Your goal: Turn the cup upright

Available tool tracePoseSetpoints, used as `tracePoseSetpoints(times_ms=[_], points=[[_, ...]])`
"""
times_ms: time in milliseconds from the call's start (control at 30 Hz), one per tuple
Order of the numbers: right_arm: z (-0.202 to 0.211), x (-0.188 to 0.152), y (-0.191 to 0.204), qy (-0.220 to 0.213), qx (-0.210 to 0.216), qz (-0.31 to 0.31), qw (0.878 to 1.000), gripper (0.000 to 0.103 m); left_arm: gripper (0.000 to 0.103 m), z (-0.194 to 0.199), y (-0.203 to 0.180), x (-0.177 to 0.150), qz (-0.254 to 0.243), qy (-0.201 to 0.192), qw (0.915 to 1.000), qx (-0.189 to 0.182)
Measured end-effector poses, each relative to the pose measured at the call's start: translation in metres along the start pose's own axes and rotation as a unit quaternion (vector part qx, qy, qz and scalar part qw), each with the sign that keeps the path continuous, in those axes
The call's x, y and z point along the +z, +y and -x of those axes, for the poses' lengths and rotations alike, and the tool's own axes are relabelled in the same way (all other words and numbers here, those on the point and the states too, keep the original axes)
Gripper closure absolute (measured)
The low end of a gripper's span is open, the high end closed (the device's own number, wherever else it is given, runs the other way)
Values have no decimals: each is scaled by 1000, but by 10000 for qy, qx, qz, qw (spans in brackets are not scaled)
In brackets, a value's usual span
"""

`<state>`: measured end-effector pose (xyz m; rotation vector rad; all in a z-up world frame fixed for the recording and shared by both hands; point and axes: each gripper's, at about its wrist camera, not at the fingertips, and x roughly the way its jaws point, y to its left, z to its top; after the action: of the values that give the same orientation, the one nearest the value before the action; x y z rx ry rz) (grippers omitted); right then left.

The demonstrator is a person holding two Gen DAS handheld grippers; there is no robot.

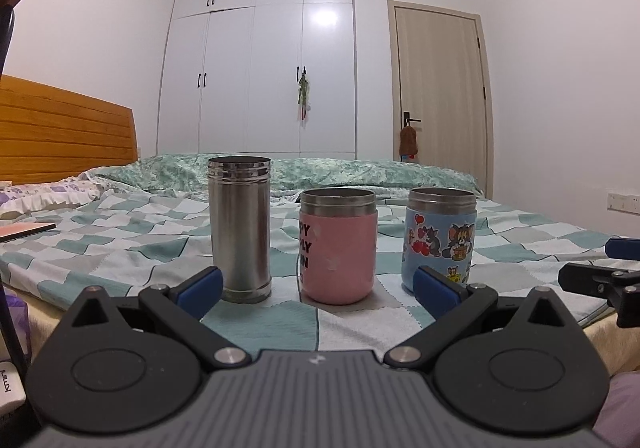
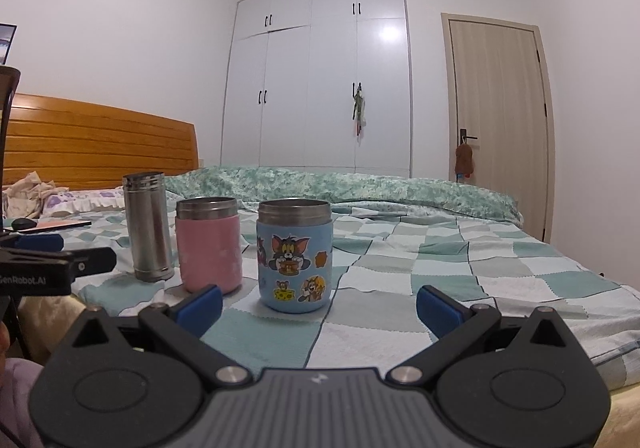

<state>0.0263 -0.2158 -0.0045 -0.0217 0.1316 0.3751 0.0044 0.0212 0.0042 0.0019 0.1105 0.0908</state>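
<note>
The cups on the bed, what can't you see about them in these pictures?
- Pink cup: its lettering curves out of sight in the left wrist view and faces away in the right.
- All three cups, steel cup and blue cup included: both cameras sit too low to see inside.

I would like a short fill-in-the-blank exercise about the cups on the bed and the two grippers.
1. The tallest cup is the ____ steel cup.
2. The pink cup stands ____ the steel cup and the blue cartoon cup.
3. All three cups stand with their open mouths facing ____.
4. The left gripper and the right gripper are both ____ and hold nothing.

Missing words: plain; between; up; open
</note>
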Motion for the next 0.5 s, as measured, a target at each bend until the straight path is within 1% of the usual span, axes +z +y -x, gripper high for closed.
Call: tracePoseSetpoints(times_ms=[500], points=[[-4, -2, 0, 18, -30, -27, 10000, 0, 0, 1, -1, -1, -55, 10, 10000, -50]])
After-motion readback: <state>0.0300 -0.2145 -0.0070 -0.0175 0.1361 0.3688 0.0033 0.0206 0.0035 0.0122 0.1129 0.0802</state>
